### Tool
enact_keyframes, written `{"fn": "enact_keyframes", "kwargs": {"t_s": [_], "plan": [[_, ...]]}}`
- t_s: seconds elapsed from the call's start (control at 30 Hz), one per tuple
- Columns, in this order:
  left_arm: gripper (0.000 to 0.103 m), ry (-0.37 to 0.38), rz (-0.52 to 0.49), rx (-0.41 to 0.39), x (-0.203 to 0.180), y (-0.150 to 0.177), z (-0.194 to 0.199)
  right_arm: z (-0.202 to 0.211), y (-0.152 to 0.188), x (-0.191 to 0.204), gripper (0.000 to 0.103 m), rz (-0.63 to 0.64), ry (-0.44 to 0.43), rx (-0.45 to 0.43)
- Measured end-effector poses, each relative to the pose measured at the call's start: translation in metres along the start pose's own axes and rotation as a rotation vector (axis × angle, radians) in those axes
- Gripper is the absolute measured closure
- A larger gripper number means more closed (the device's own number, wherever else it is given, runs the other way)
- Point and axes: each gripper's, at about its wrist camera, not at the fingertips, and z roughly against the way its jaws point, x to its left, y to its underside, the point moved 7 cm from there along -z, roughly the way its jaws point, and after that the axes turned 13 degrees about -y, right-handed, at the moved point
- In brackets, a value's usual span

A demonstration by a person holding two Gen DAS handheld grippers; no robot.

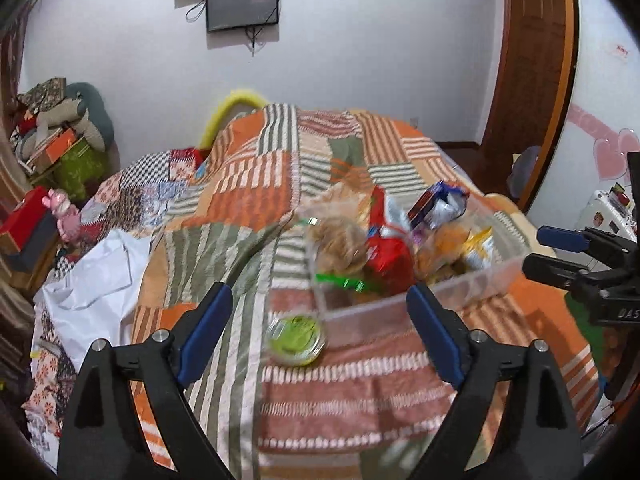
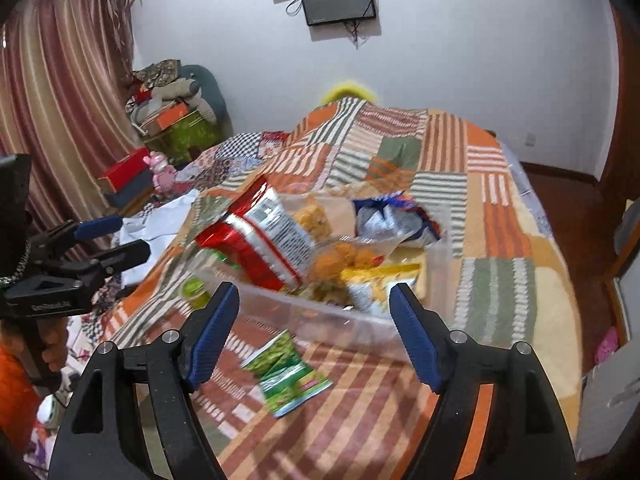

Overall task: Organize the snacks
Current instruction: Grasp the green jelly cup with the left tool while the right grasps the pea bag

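Observation:
A clear plastic bin [image 1: 472,286] [image 2: 320,314] sits on the striped bedspread and holds several snacks: a red bag [image 1: 390,254] [image 2: 260,236], a blue and white bag [image 1: 438,204] [image 2: 396,216], orange puffs [image 2: 344,260] and a yellow pack [image 2: 380,280]. A small round green cup [image 1: 296,340] [image 2: 196,290] lies on the bed left of the bin. A green snack packet [image 2: 286,374] lies on the bed in front of the bin. My left gripper [image 1: 320,334] is open and empty above the cup. My right gripper [image 2: 314,334] is open and empty above the green packet.
The bed [image 1: 280,184] fills the middle, with white cloth [image 1: 100,276] and a pink toy [image 1: 62,210] at its left edge. Boxes and bags [image 1: 56,132] pile up in the far left corner. A wooden door [image 1: 528,80] stands on the right.

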Motion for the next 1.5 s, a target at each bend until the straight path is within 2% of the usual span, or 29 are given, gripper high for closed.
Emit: {"fn": "enact_keyframes", "kwargs": {"t_s": [0.27,0.53,0.93,1.2,1.37,1.5], "plan": [[0.014,-0.009,0.026,0.096,0.019,0.037,-0.02,-0.024,0.026,0.015,0.028,-0.009,-0.033,0.072],[0.014,0.001,0.053,0.21,0.027,0.067,-0.056,-0.061,0.054,0.01,0.028,-0.041,-0.053,0.202],[0.014,0.037,0.054,0.257,0.016,0.071,-0.102,-0.081,0.072,-0.003,0.028,-0.084,-0.059,0.257],[0.018,0.087,0.058,0.262,0.008,0.074,-0.12,-0.075,0.072,0.002,0.05,-0.072,-0.081,0.249],[0.038,0.115,0.02,0.231,-0.001,0.073,-0.115,-0.075,0.071,0.01,0.058,-0.043,-0.082,0.242],[0.046,0.092,0.001,0.218,-0.002,0.075,-0.112,-0.077,0.069,0.011,0.059,-0.04,-0.085,0.236]]}}
